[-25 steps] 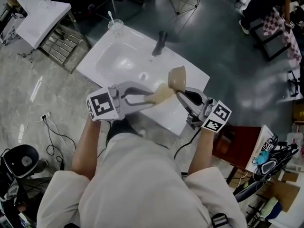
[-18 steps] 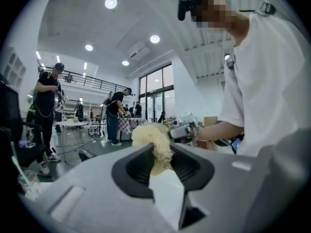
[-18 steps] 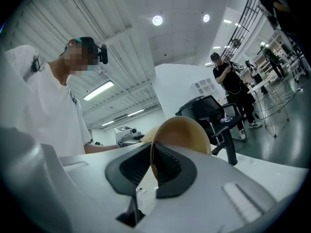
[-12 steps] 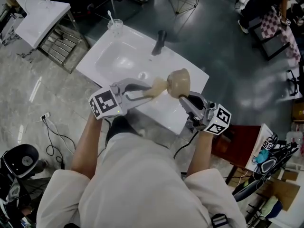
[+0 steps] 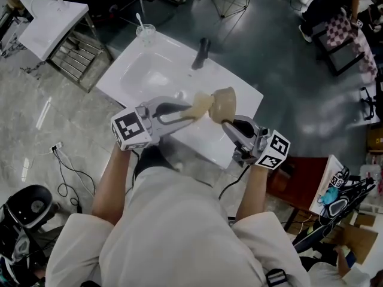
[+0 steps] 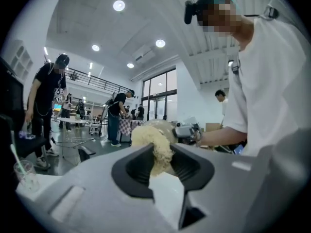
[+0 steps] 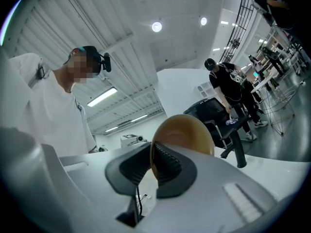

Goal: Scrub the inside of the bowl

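Above the white sink (image 5: 149,70) a tan bowl (image 5: 224,103) is held on edge, its rim pinched in my right gripper (image 5: 226,123), which is shut on it. In the right gripper view the bowl (image 7: 187,132) rises past the jaws, rim between the pads. My left gripper (image 5: 187,112) is shut on a pale yellow sponge (image 5: 201,105) that presses against the bowl's open side. The sponge (image 6: 153,142) bulges out between the jaws in the left gripper view, with the bowl (image 6: 167,127) just behind it.
A black faucet (image 5: 202,51) stands at the sink's far edge and a clear cup with a straw (image 5: 145,31) at its left corner. A white rack (image 5: 57,26) stands to the left. Cables (image 5: 66,166) lie on the floor. People stand around the room.
The bowl has turned and shifted slightly left over the sink, and the sponge has slid up along it with the left gripper. Both grips are unchanged.
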A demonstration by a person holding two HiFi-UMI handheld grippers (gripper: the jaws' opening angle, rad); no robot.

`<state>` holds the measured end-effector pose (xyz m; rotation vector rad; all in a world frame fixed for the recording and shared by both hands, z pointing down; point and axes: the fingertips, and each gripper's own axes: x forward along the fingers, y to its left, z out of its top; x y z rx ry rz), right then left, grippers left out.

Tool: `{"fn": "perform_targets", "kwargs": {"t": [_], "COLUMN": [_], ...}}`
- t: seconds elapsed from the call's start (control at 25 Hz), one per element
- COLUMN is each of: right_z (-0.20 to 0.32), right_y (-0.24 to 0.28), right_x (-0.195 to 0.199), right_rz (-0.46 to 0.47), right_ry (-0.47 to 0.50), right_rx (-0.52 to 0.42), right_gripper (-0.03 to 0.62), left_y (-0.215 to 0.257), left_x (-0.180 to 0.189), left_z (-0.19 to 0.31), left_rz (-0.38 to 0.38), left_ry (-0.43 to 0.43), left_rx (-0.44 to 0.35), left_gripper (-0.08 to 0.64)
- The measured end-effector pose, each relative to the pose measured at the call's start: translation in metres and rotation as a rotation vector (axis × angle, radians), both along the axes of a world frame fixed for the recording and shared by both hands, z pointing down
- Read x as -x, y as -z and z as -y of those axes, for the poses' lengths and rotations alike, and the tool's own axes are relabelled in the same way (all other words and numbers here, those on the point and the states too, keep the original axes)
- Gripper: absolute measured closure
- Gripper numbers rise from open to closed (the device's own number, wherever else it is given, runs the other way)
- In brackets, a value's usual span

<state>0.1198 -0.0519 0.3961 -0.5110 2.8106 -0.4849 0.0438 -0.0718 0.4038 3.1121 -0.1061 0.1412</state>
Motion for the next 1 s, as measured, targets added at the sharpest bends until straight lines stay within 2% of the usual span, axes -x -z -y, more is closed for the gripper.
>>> {"fn": "perform_targets", "kwargs": {"t": [0.12, 0.32, 0.44, 0.52, 0.72, 0.84, 0.92, 1.0], "right_z": [-0.006, -0.005, -0.003, -0.001, -0.002, -0.003, -0.002, 0.000], "right_y": [0.009, 0.016, 0.016, 0.011, 0.005, 0.009, 0.012, 0.011], "right_x": [0.006, 0.002, -0.008, -0.009, 0.003, 0.008, 0.007, 0.004], "right_rz": [0.014, 0.029, 0.034, 0.018, 0.006, 0.000, 0.007, 0.012], "right_ry": [0.027, 0.001, -0.034, -0.043, -0.018, -0.010, -0.025, -0.046], "right_rx": [-0.027, -0.039, -0.028, -0.016, -0.002, -0.022, -0.033, -0.030], "right_gripper": [0.568, 0.568, 0.574, 0.574, 0.573, 0.569, 0.570, 0.572], "left_y": [-0.005, -0.018, -0.009, -0.002, 0.006, -0.007, -0.017, -0.020], "left_x": [0.001, -0.002, -0.006, -0.006, 0.000, 0.001, 0.001, 0.001], "left_z": [0.005, -0.013, -0.025, -0.027, -0.005, 0.001, -0.005, -0.016], "left_rz": [0.033, 0.108, 0.073, 0.039, -0.017, 0.057, 0.120, 0.141], "left_ry": [0.009, -0.074, -0.125, -0.126, -0.030, 0.008, -0.020, -0.069], "left_rx": [0.000, 0.002, 0.018, 0.022, 0.029, 0.019, 0.016, 0.020], "left_gripper": [0.457, 0.459, 0.459, 0.459, 0.459, 0.459, 0.459, 0.459]}}
